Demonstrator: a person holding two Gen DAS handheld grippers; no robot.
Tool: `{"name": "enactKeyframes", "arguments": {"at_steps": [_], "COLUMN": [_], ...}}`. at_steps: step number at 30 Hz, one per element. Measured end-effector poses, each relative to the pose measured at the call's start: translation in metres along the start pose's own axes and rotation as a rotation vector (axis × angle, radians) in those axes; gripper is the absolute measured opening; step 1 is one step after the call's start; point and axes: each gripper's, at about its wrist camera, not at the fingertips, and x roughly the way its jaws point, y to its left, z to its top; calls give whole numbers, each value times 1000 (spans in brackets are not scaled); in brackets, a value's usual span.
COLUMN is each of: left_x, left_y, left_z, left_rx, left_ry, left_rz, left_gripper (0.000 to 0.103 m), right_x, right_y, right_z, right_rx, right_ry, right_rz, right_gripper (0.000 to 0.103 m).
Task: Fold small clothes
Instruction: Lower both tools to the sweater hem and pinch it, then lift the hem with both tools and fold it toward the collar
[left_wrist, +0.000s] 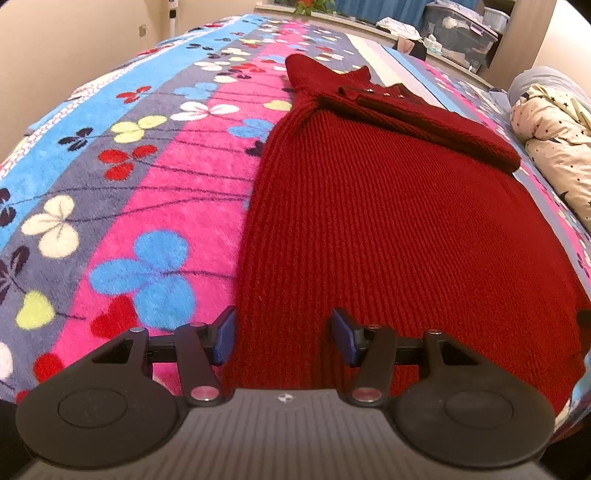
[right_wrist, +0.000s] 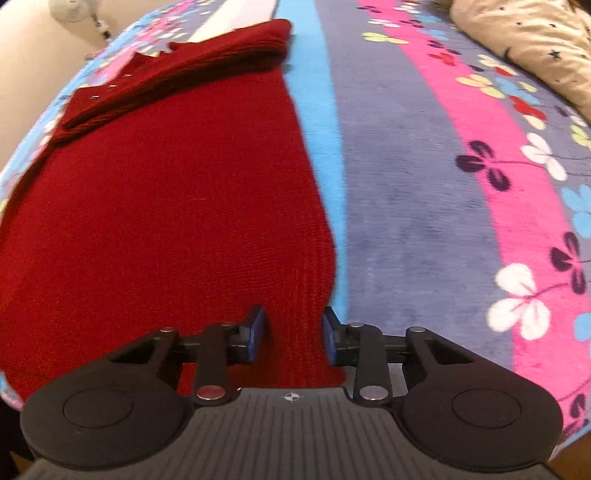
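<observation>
A dark red ribbed knit sweater lies flat on a flowered blanket, its sleeves folded across the far end. My left gripper is open, its blue pads straddling the sweater's near left hem corner. The sweater also shows in the right wrist view. My right gripper is open, its pads either side of the sweater's near right hem corner. The fabric lies between the fingers of both, not pinched.
The blanket covers a bed. A star-patterned quilt is bunched at the right side; it also shows in the right wrist view. Storage boxes and clutter stand beyond the far edge. A wall lies to the left.
</observation>
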Motion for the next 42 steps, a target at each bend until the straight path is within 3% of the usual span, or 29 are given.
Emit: {"name": "enactKeyframes", "arguments": {"at_steps": [4, 7, 10, 11, 12, 15, 17, 18, 19, 21, 22, 24, 27, 30, 36, 38, 42], "left_x": [-3, -9, -17, -19, -22, -23, -19, -15, -12, -11, -11, -13, -21, -37, -97, -125, -180], "left_y": [7, 12, 15, 15, 15, 11, 10, 11, 13, 14, 13, 6, -2, 1, 12, 21, 46], "left_z": [-5, -9, -13, -13, -14, -13, -13, -14, -14, -14, -14, -15, -14, -6, 19, 28, 32], "left_rx": [-63, -110, -135, -138, -138, -120, -117, -126, -139, -144, -132, -90, -34, -43, -47, -43, -47], "left_ry": [36, 52, 44, 37, 29, 21, 35, 48, 57, 63, 63, 53, 27, -12, -121, -170, -264], "left_rz": [-38, -61, -75, -80, -88, -97, -76, -58, -49, -54, -56, -73, -83, -133, -285, -363, -557], "left_gripper": [59, 51, 30, 18, 15, 15, 19, 29, 31, 31, 30, 14, 12, 11, 10, 9, 9], "right_x": [3, 2, 2, 1, 0, -4, -6, -7, -7, -5, -4, -3, -6, -26, -103, -134, -196], "right_y": [-3, -2, 2, 3, 4, 2, 1, 1, 1, 2, 2, 5, 10, 8, -2, -1, -7], "right_z": [-1, -2, -3, -4, -5, -5, -5, -6, -6, -7, -6, -8, -9, -7, -4, -10, -34], "right_rx": [18, 31, 12, 7, 6, 13, 14, 13, 12, 9, 6, -11, -38, -18, 76, 65, 52], "right_ry": [16, 14, 21, 22, 22, 7, -5, -7, -7, -8, -6, 3, -14, -91, -311, -387, -513], "right_rz": [-28, -44, -44, -41, -34, -7, 6, 4, 0, -11, -17, -19, -17, 48, 213, 237, 331], "right_gripper": [38, 38, 39, 37, 33, 23, 22, 22, 22, 24, 25, 25, 20, 17, 14, 6, 5]}}
